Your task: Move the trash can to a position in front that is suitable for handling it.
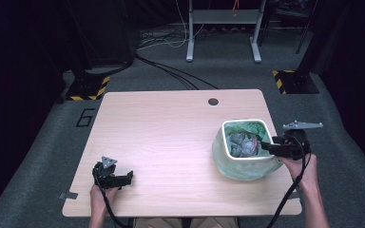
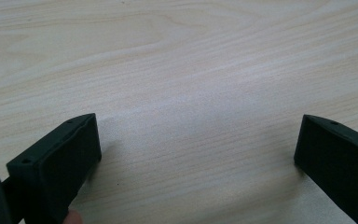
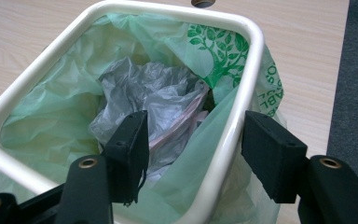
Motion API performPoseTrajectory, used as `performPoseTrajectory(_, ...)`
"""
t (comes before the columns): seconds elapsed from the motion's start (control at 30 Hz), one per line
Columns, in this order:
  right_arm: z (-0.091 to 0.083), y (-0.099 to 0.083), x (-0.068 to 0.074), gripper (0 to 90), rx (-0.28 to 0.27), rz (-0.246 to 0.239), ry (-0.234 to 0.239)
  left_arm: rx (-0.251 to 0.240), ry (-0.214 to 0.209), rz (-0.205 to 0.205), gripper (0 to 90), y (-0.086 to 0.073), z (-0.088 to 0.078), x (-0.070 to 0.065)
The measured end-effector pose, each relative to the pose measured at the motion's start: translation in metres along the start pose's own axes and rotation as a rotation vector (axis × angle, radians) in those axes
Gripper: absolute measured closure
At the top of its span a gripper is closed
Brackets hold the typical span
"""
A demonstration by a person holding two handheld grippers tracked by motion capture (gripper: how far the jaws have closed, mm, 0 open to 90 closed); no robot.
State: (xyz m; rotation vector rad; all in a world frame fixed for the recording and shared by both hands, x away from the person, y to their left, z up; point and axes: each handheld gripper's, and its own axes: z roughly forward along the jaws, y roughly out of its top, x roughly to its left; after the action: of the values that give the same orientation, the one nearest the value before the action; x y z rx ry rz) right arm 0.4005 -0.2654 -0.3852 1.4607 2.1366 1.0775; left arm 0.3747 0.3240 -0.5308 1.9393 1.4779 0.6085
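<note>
On the right side of the table point(image 1: 171, 123), near the front-right corner, sits a small white bin point(image 1: 225, 142) w/ a pale green liner bag point(image 1: 247, 168) folded over its rim & hanging down the outside. Inside the bin there's a crumpled grey plastic bag point(image 1: 242, 144), plus a bit of clear plastic w/ a pinkish edge tucked under it. The liner has a green tree print on the far inner wall.

The right gripper point(image 1: 268, 146) comes in from the bin's right side, held level in the person's right hand point(image 1: 302, 166). In the right gripper view its jaws straddle the near wall of the bin: one jaw inside, just above the grey bag, the other outside by the hanging liner, w/ the rim & liner film between them. Jaws are partway apart; there's a gap on both sides, so not clamped on the rim. Can't tell if the inner jaw touches the grey bag.

The left gripper point(image 1: 123, 179) rests low at the front-left of the table in the left hand point(image 1: 100, 192), well apart from the bin. Its jaws stand wide apart over bare wood, nothing between them
</note>
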Motion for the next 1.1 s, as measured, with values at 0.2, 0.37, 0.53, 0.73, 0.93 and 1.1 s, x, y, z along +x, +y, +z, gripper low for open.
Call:
performPoseTrajectory(0.2,0.002,0.001,0.0,35.6,-0.004,-0.004,-0.033,0.0,0.0,0.0,0.2,0.0,0.0,0.0)
performPoseTrajectory(0.37,0.011,0.0,-0.007,37.5,0.02,0.021,-0.036,0.0,0.0,0.0,0.2,0.0,0.0,0.0)
performPoseTrajectory(0.53,0.019,-0.001,-0.013,50.4,0.039,0.055,-0.019,0.0,-0.001,0.0,0.2,0.0,0.0,0.0)
performPoseTrajectory(0.73,0.021,-0.002,-0.013,66.8,0.024,0.113,-0.058,0.0,-0.001,0.0,0.2,0.0,0.0,0.0)
performPoseTrajectory(0.93,0.024,-0.001,-0.009,72.4,0.014,0.165,-0.093,0.0,0.0,0.0,0.2,0.0,0.0,0.0)
performPoseTrajectory(1.1,0.029,0.003,-0.002,76.0,0.016,0.18,-0.095,0.0,0.0,0.0,0.2,0.0,0.0,0.0)
